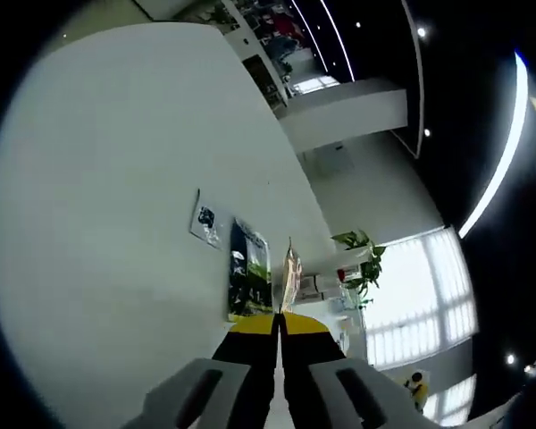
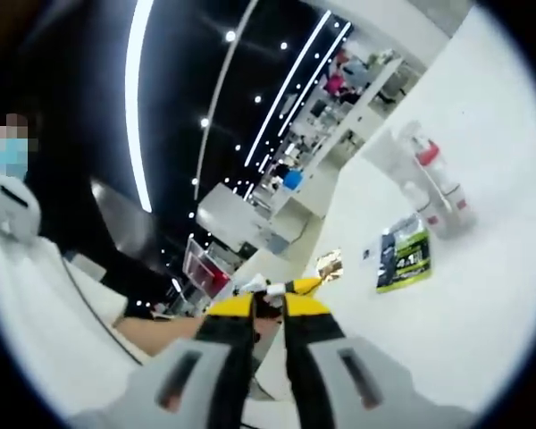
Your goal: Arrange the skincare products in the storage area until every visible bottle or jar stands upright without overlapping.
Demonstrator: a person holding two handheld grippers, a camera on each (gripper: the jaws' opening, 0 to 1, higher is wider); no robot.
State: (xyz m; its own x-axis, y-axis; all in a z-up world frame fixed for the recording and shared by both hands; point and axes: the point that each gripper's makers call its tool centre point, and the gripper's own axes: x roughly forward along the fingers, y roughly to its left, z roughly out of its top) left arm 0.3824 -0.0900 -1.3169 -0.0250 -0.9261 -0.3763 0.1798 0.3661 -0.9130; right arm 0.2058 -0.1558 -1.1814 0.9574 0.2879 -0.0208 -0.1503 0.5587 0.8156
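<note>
In the right gripper view, several clear bottles [image 2: 433, 179] with red caps and labels stand close together on the white table [image 2: 482, 295]. Beside them lie a green and black sachet [image 2: 404, 257] and a small gold-wrapped item [image 2: 329, 264]. My right gripper [image 2: 270, 308] is far from them, its yellow-tipped jaws a narrow gap apart. A small white bit shows at the tips, and I cannot tell if it is held. In the left gripper view, my left gripper [image 1: 279, 323] is shut and holds nothing. Ahead of it lie the dark green sachet [image 1: 248, 273], a small pale sachet [image 1: 206, 219] and a clear gold-tinted item [image 1: 291, 268].
The white table [image 1: 116, 179] stretches wide to the left of the sachets. A potted plant [image 1: 361, 259] and bright windows lie beyond the table's edge. A person in white [image 2: 36, 295] is at the left of the right gripper view, with shelving far behind.
</note>
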